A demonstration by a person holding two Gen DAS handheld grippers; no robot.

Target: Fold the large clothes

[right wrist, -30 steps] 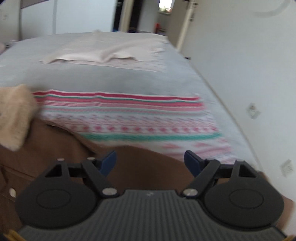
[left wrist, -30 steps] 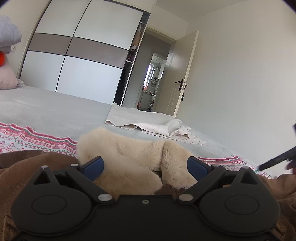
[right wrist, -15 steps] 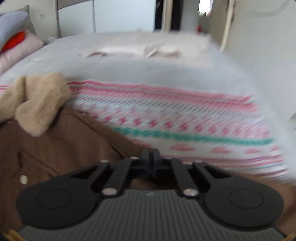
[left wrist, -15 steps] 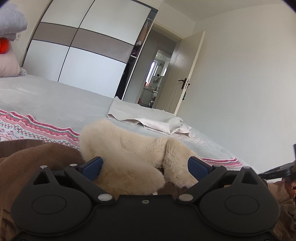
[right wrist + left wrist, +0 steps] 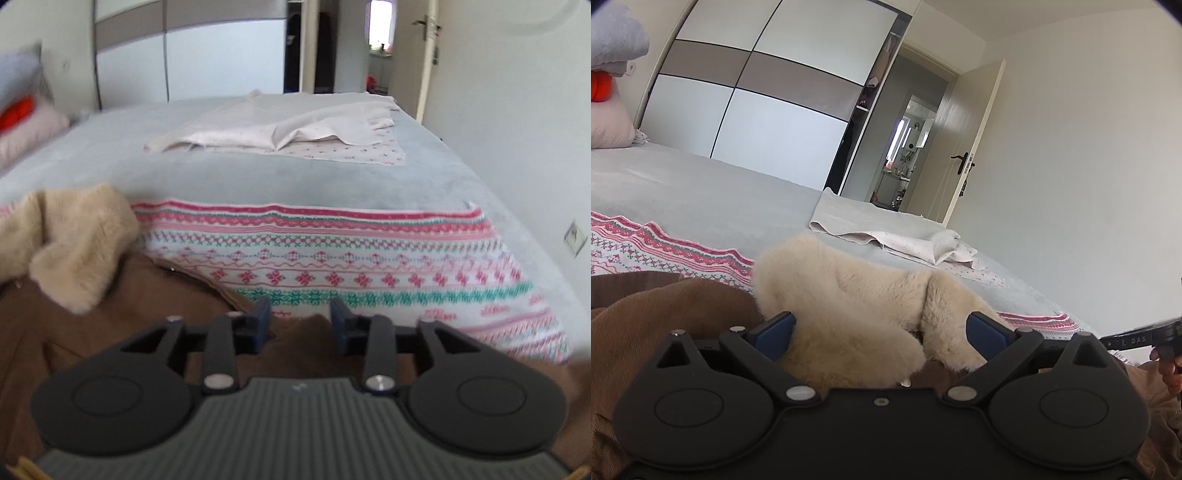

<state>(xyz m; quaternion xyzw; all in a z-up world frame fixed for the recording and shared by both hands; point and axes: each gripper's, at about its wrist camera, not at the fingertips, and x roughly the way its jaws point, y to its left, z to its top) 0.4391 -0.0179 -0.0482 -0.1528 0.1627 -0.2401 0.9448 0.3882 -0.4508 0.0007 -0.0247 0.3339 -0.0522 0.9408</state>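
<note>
A brown coat [image 5: 661,314] with a cream fur collar [image 5: 849,295] lies on the bed. My left gripper [image 5: 881,326] is open, its blue pads either side of the fur collar, low over the coat. In the right wrist view the coat [image 5: 122,314] fills the lower left, with the fur collar [image 5: 74,240] at the left. My right gripper [image 5: 300,319] is partly open over the coat's edge, with brown fabric showing between the fingers. The right gripper's body also shows at the right edge of the left wrist view [image 5: 1141,336].
A patterned pink and green blanket [image 5: 351,258] lies under the coat on the grey bed [image 5: 258,177]. A white cloth [image 5: 288,129] lies further back. Pillows [image 5: 609,125] are at the far left. A wardrobe [image 5: 768,99], an open door [image 5: 967,147] and a wall on the right bound the room.
My right gripper was wide open, then shut half a second ago, and now stands partly open; its view swung left and back. My left gripper has stayed open at the collar and tilted slightly.
</note>
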